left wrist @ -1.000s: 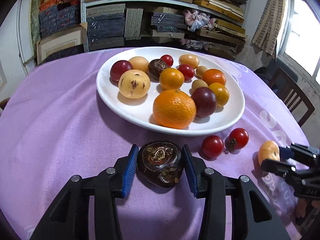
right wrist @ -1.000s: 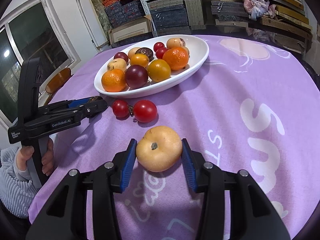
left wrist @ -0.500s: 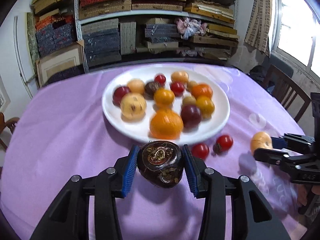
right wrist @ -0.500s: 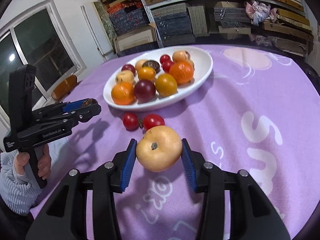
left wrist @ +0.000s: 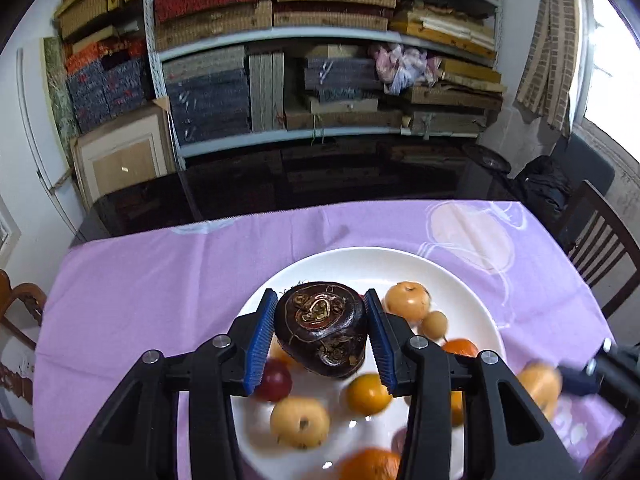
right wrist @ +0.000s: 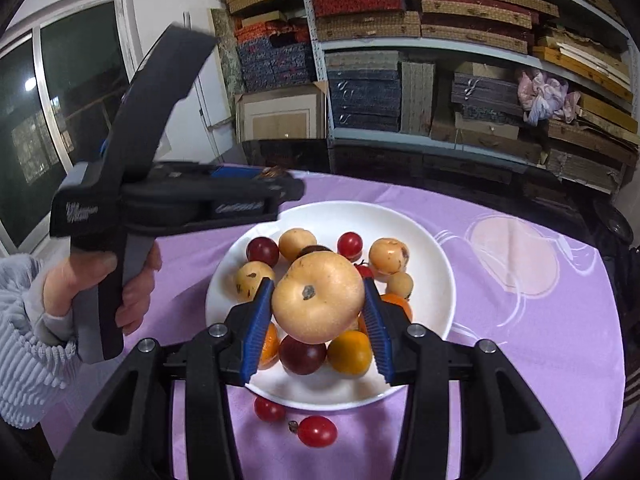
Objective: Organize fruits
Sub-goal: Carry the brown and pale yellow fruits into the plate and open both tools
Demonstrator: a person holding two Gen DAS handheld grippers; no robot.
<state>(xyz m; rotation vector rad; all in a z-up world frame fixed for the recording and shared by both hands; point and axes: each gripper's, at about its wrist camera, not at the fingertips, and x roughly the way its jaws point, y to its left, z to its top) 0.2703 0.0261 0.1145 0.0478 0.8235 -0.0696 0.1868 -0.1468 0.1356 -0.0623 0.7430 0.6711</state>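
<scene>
While a second earlier it had sat low over the purple cloth at the bench's near edge, the left hand-held gripper had risen and swung in over the white plate, its blue pads clamped on the dark brown fruit. In the left wrist view that fruit hung above the plate's near-left part, over a red fruit and a yellow spotted one. At the right edge of this view, blurred, the other gripper's tip carried a pale orange shape.

From the right wrist view, the right hand-held gripper had likewise left the cloth and was now above the plate, its jaws closed on the pale yellow fruit, which hung over the heap near the plate's middle. Two cherry tomatoes lay on the cloth just off the plate's near rim. The person's left hand gripped the other tool's handle at the left.

Both carried fruits looked ready to be lowered and released; the tomatoes seemed to be all that remained outside.
</scene>
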